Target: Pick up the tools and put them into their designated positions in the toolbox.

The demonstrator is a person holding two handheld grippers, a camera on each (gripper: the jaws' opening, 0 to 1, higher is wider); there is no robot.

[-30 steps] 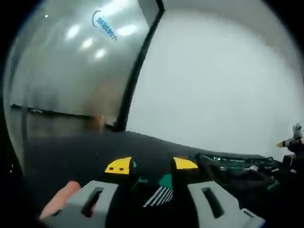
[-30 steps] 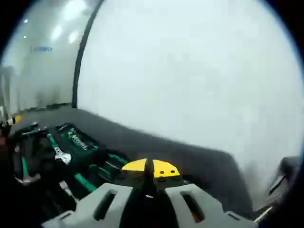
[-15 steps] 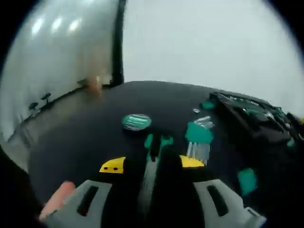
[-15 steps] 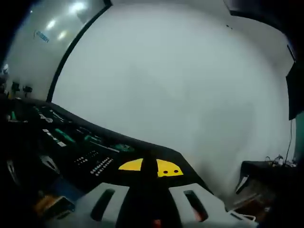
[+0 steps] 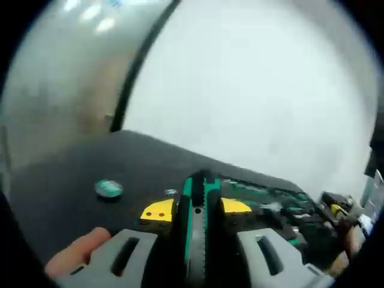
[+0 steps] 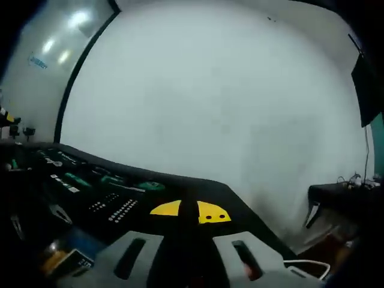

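Observation:
My left gripper [image 5: 195,209] is shut on a long green-and-black tool [image 5: 195,228] that runs up between the yellow pads [image 5: 157,211]. It is held above the black table [image 5: 72,168]. The open toolbox [image 5: 273,201] with green-handled tools lies ahead to the right. In the right gripper view the same toolbox [image 6: 84,189] spreads to the left, with rows of small bits and green handles. My right gripper [image 6: 189,211] is shut, its yellow pads together with nothing between them, over the table's near edge.
A round green object [image 5: 108,188] lies on the table to the left. A finger [image 5: 77,257] shows beside the left gripper's body. A dark side table with cables [image 6: 342,195] stands at the right, below a dark screen [image 6: 365,84]. A white wall stands behind.
The green-and-black tool lay on the table between the left jaws half a second ago; now it is gripped and lifted, and the view has swung up. The right gripper has barely shifted.

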